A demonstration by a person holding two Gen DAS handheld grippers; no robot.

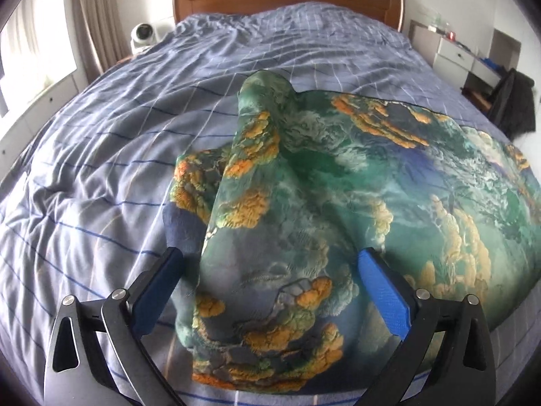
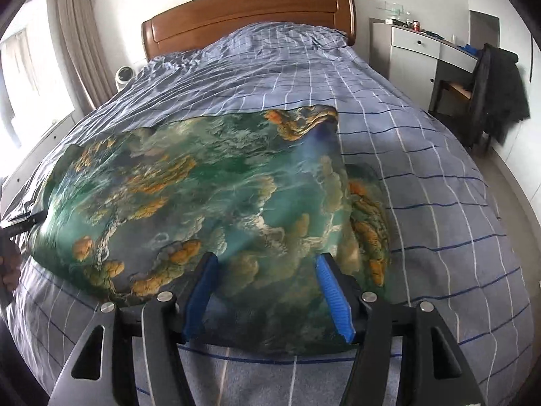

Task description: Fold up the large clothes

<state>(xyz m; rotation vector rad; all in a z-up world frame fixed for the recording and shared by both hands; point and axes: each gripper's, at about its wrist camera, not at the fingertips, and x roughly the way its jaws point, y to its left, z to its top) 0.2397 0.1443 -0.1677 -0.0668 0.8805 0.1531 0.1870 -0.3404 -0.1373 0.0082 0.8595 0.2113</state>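
Left wrist view: the printed garment [image 1: 338, 182] — green and blue cloth with orange cloud-like patches — lies on the bed [image 1: 101, 169], partway folded by the look of it. A sleeve-like flap is turned in over the body, running from about 7 o'clock up to 12 o'clock, and a dark blue inner layer peeks out at its left edge. In the right wrist view the same garment [image 2: 209, 196] is a broad, fairly flat panel, with a narrow strip of cloth doubled under or beside it at 3 o'clock.

The left tongs [image 1: 270, 264] are spread wide, straddling the near end of the flap without pinching it. The right tongs [image 2: 265, 267] are likewise released, parted above the near hem. Neither holds cloth.

My judgement: the side folds look in — at least the left one — but the piece is still long and loosely bulged, so the lengthwise fold toward the wooden headboard [image 2: 250, 10] and the final smoothing remain.
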